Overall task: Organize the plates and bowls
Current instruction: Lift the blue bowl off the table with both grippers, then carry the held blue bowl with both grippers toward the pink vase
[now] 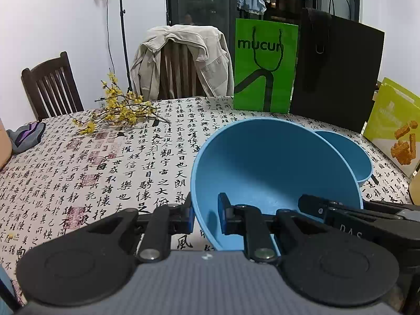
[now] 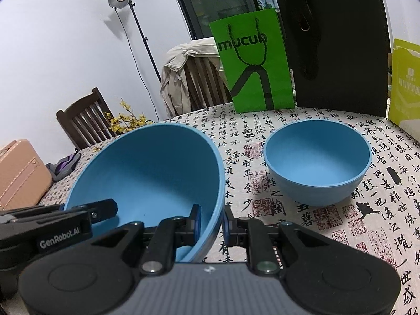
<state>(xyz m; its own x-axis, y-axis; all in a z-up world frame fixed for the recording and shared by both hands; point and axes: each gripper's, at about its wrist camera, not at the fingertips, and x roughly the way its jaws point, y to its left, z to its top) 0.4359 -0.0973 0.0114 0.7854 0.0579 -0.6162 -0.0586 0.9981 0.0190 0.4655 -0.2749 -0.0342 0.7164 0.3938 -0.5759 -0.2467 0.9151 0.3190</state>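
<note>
The large matte-blue round plastic bowl (image 1: 275,168) fills the lower right of the left wrist view and the lower left of the right wrist view, tilted and lifted off the counter (image 1: 105,162), which wears a white cloth printed with black calligraphy. The left gripper (image 1: 206,215) has its jaws nearly closed on the bowl's left rim, one pad inside and one outside; the right gripper (image 2: 211,223) pinches the opposite rim the same way. A smaller blue bowl (image 2: 317,161) stands upright on the counter at right of centre in the right wrist view, apart from the large one. Behind it, toward the top of the frame, stand a bright green paper bag (image 2: 253,63) and a black bag (image 2: 338,47), with a yellow-green box (image 2: 405,84) at the right edge. Yellow flowering twigs (image 1: 120,105) lie at upper left of the left wrist view.
</note>
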